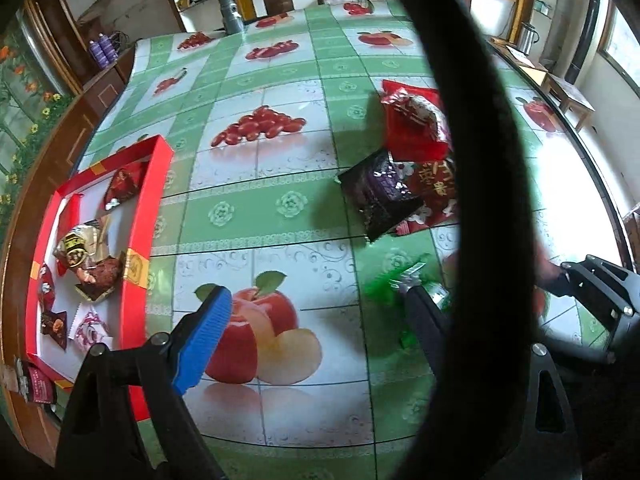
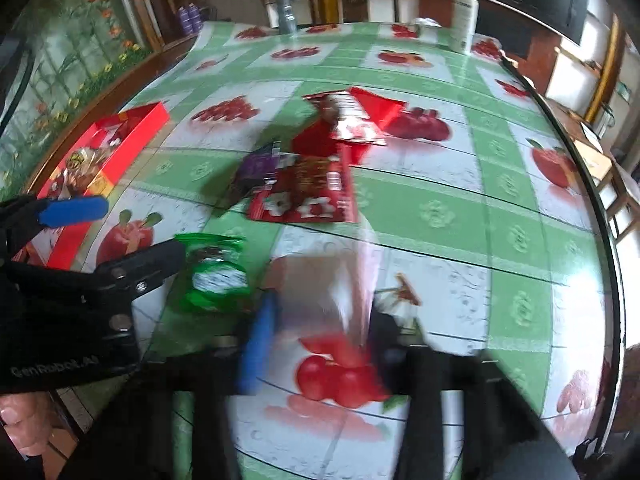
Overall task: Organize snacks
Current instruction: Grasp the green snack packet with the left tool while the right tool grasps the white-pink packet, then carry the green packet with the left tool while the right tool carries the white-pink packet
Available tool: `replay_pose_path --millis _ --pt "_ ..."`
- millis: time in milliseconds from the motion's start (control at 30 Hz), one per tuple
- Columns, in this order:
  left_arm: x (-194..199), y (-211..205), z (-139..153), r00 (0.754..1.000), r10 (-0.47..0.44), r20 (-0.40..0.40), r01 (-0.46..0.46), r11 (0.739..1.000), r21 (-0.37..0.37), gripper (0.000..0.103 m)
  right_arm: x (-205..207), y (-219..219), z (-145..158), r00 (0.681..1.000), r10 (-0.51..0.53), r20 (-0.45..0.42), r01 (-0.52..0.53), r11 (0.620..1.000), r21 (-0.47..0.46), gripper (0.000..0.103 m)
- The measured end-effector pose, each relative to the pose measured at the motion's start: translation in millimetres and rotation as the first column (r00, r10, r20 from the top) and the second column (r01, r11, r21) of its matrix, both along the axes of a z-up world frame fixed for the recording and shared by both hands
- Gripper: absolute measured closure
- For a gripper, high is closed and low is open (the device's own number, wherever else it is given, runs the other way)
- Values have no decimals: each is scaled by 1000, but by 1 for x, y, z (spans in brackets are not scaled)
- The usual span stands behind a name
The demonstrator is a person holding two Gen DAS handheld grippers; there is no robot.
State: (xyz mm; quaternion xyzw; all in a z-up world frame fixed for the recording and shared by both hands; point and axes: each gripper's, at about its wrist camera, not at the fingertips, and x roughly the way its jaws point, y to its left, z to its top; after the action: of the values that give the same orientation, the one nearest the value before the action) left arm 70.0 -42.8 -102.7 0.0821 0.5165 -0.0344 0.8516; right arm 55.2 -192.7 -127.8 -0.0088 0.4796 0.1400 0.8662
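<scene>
A red box [image 1: 160, 184] holding several wrapped snacks sits at the table's left edge. My left gripper [image 1: 312, 296] stands open over the fruit-print cloth, and a green packet [image 1: 396, 284] lies at its black fingertip [image 1: 412, 292], not between the jaws. Further back is a pile: a red packet [image 1: 412, 124], a dark purple packet [image 1: 380, 196] and a red flowered packet [image 1: 436, 188]. In the blurred right wrist view, my right gripper [image 2: 326, 340] has its jaws close together on a pale pinkish packet [image 2: 320, 288]. The left gripper [image 2: 142, 224] and green packet [image 2: 216, 272] show beside it.
A thick black strap [image 1: 472, 160] crosses the left wrist view and hides part of the pile. A silver flask [image 1: 230, 4] and a white bottle [image 2: 464, 20] stand at the table's far side. The table's dark rim [image 2: 592, 184] curves along the right. A hand [image 2: 24, 420] shows bottom left.
</scene>
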Motion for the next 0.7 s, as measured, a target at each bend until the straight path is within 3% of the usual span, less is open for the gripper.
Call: replay_pose_path --millis 333,367,433,500,700 --pt "15 -30 -21 998 -47 -36 47 999 -19 16 -18 -53 5 995 -99 25 97 991 92 88" --pt "15 -32 -23 998 -52 -41 52 999 -18 25 -19 -56 6 994 -102 27 99 991 95 88" --pt "14 -36 -26 997 -69 -42 68 997 -45 33 -23 -62 8 993 -110 31 105 986 127 88" --pt "12 -38 -24 995 -93 -37 90 993 -72 54 -23 -64 10 993 -114 37 108 984 139 88" --pt "2 -25 -22 995 -101 -23 99 991 -93 58 -25 -65 18 993 -102 61 89 978 188 88"
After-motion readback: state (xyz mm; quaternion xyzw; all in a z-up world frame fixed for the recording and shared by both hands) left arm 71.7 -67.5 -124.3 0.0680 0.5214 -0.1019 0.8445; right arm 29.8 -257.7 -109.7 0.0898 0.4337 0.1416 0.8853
